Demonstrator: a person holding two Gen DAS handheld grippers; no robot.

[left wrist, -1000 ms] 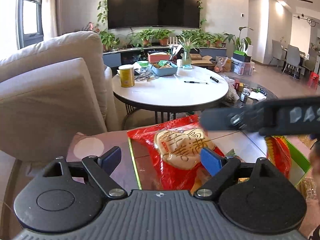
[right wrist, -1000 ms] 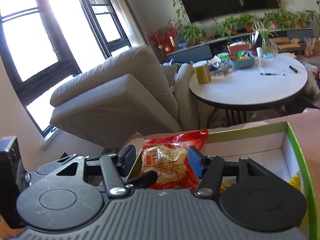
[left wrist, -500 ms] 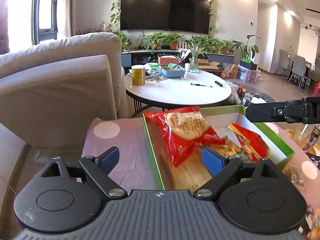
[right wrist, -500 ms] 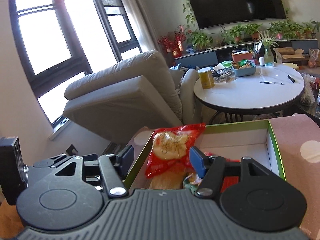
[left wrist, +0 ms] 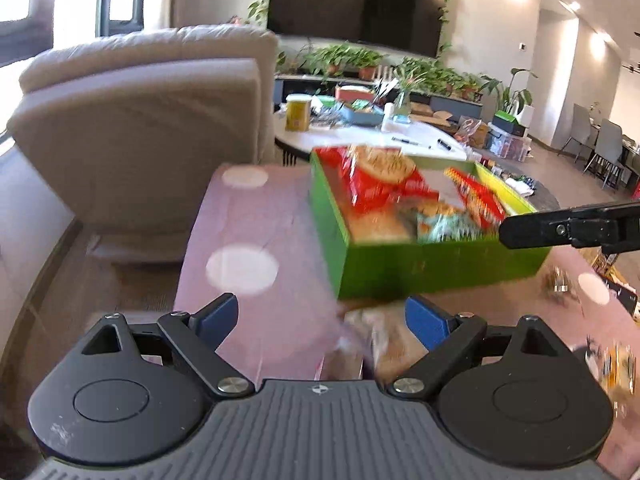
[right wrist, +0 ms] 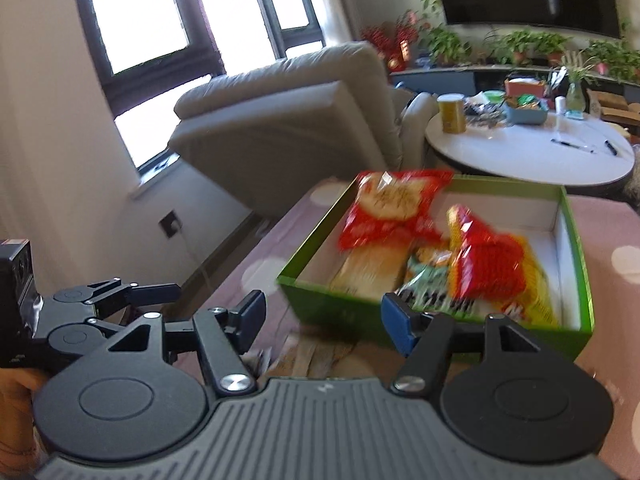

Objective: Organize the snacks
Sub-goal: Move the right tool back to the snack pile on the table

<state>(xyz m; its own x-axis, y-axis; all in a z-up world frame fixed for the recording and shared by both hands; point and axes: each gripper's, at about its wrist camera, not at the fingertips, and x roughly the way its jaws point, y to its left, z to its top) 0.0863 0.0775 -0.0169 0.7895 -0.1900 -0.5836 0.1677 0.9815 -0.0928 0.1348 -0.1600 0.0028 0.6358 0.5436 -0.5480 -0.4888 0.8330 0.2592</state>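
The green box (right wrist: 448, 320) sits on the pink dotted bench (left wrist: 248, 240), at 1 o'clock from the left hand-held gripper (left wrist: 320, 318). Inside lie a red bag (right wrist: 392, 208) at the far left, a second red bag (right wrist: 488, 260) to its right, and blurred packets between. Both hand-held grippers stand spread with nothing pinched; the right one (right wrist: 322, 320) has just been opening, short of the box's near wall.

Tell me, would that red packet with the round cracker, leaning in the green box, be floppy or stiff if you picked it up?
Probably part stiff, part floppy. The red cracker packet shows one large round disc inside, which likely holds its shape, while the crinkled film edges would flex. It leans against the green box wall, so it seems light. The glossy film may be slippery, and the cracker could snap if squeezed.
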